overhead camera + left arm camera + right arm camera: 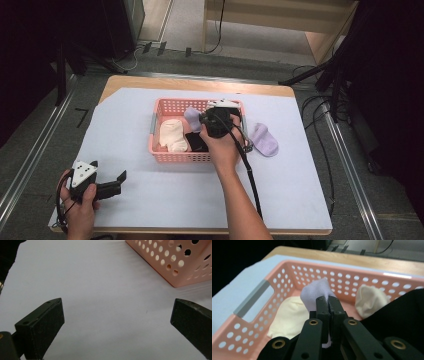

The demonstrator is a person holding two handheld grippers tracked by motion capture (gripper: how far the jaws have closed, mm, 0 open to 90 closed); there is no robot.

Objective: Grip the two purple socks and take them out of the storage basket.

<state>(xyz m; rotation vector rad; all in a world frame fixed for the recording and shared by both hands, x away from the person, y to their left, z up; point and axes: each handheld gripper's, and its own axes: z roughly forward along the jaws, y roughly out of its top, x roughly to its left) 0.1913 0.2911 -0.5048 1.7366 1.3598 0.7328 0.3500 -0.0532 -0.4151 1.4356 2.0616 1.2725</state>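
In the high view, the right gripper (216, 121) and the hand on it cover the middle of the pink basket (170, 156), hiding most of the black sock (196, 142) and much of the lavender sock (192, 118) pinched there. In the right gripper view, that sock's lower part disappears behind the closed jaws, and the basket runs off the frame's lower left edge. The left gripper view cuts the basket at its upper right corner.

We see bare forearms, no sleeves. Left gripper (112, 182): black body, grey three-cornered plate on top, textured black pads (47, 327) with small screw holes. Right gripper (328, 305): black linkage arms with brass-ringed pivots behind its jaws, black cable trailing back from it.
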